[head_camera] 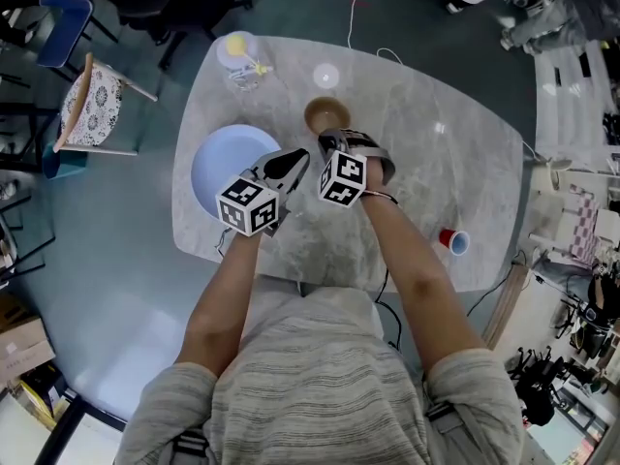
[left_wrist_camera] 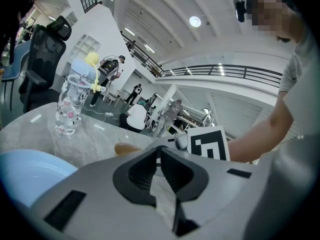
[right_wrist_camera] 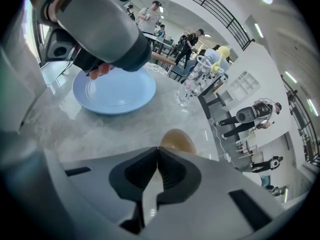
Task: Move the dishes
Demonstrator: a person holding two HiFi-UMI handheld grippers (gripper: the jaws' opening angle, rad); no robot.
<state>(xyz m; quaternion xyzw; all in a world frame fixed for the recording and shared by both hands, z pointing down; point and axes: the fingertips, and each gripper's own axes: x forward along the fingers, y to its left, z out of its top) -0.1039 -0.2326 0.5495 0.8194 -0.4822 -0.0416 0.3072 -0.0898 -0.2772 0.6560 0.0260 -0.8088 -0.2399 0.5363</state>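
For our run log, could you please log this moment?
left gripper: shut, empty | right gripper: shut, empty | blue plate, brown bowl: not held

In the right gripper view the brown bowl (right_wrist_camera: 176,139) shows only its far part — the rest lies behind the jaws. In the head view the left gripper (head_camera: 295,161) covers the right edge of the blue plate (head_camera: 225,166).

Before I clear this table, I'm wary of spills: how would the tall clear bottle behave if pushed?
The bottle is tall and narrow with a bulky topper, so a high push would probably tip it. It looks like thin clear plastic, likely light. On the glossy table, a low push might slide it.
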